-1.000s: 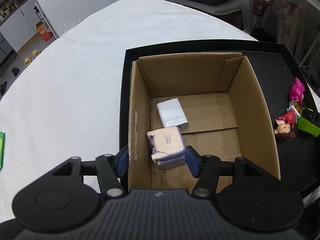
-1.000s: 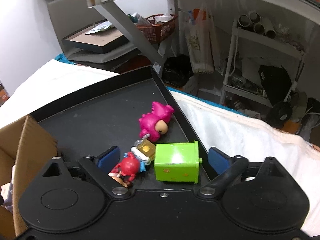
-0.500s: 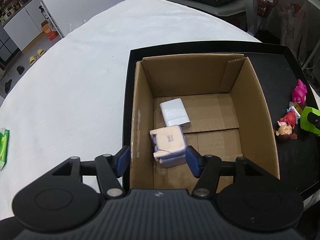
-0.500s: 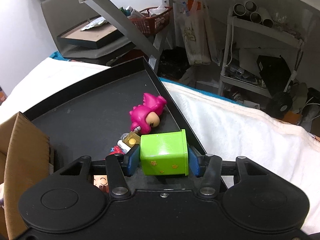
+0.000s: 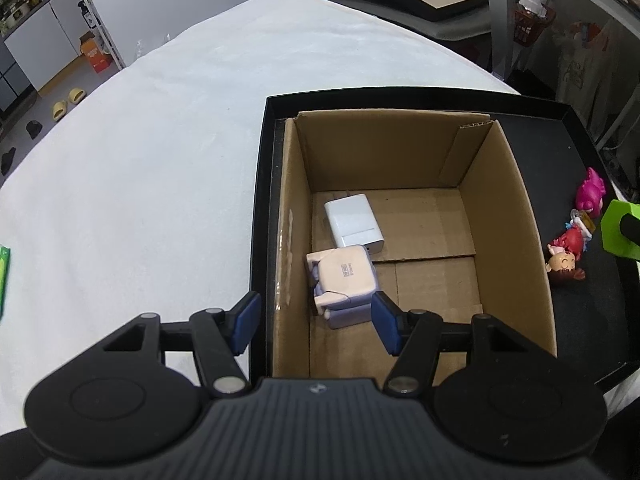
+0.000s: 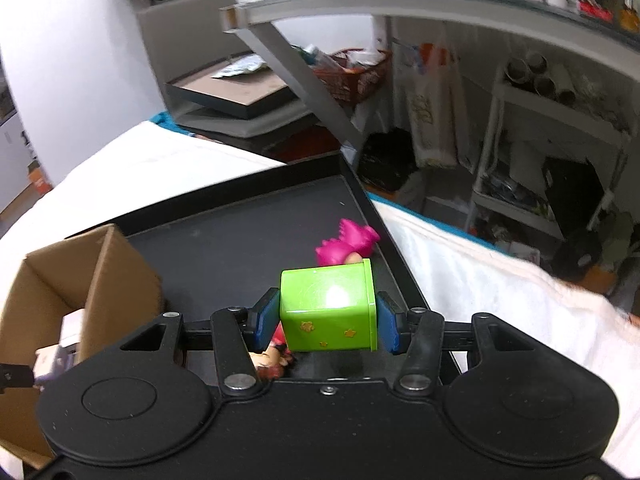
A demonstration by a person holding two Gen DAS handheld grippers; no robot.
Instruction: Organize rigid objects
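With the right gripper [image 6: 327, 322] clamped on the green toy box [image 6: 329, 310], its 2 pads sat on the box's opposite side walls, low toward the starred face, so the grip looked shallow. Main risk as I judged it: smooth glossy plastic could pivot or slip out between the pads on the way to the cardboard box [image 5: 508, 216], and drop back among the figures. The pink dinosaur figure [image 6: 347, 242] lay just beyond the green box, the red-haired doll [image 6: 276, 354] just below it, both on the black tray [image 6: 224, 248]; a low sweep could knock them. A second risk was clipping the cardboard box's near wall on entry.

Green box was off the tray, right of the cardboard box. It was nearly cubic, so no clear long axis; its flanged rim end faced right, stars toward the camera.

Left gripper [image 5: 316, 326] was apart, holding nothing, straddling the cardboard box's left wall above the lilac-and-pink block toy [image 5: 342, 280]; a white charger [image 5: 352, 220] lay just behind that toy.
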